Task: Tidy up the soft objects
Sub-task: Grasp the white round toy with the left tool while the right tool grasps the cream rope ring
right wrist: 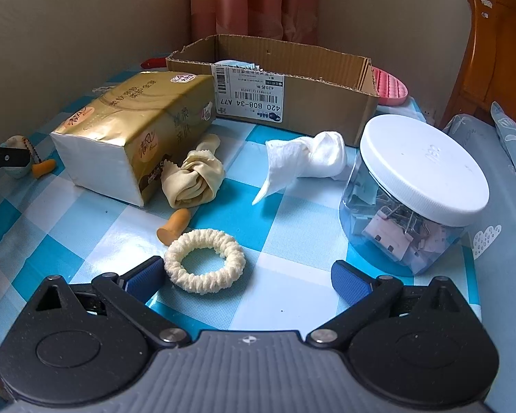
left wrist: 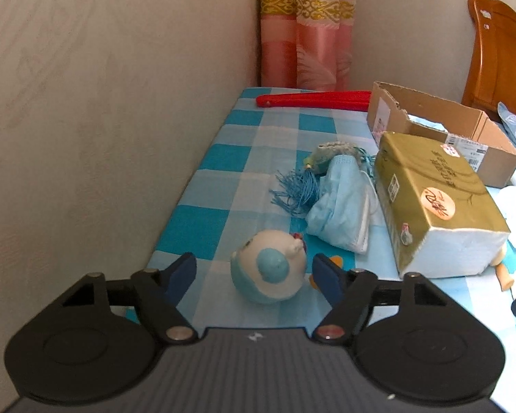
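Observation:
In the left wrist view my left gripper (left wrist: 254,273) is open, with a white and blue plush penguin toy (left wrist: 269,270) lying between its blue pads, not gripped. Beyond it lie a blue face mask (left wrist: 342,206) and a blue tasselled charm (left wrist: 304,179). In the right wrist view my right gripper (right wrist: 247,275) is open over the checked cloth. A cream fluffy scrunchie (right wrist: 204,261) lies just ahead of its left pad. Farther on are an orange foam earplug (right wrist: 172,227), a knotted yellow cloth (right wrist: 192,179) and a white crumpled cloth (right wrist: 309,158).
A gold tissue pack (right wrist: 134,134) and an open cardboard box (right wrist: 292,82) stand at the back. A clear jar (right wrist: 412,189) of binder clips with a white lid stands at the right. A red folded fan (left wrist: 313,99) lies by the wall. The wall runs along the left table edge.

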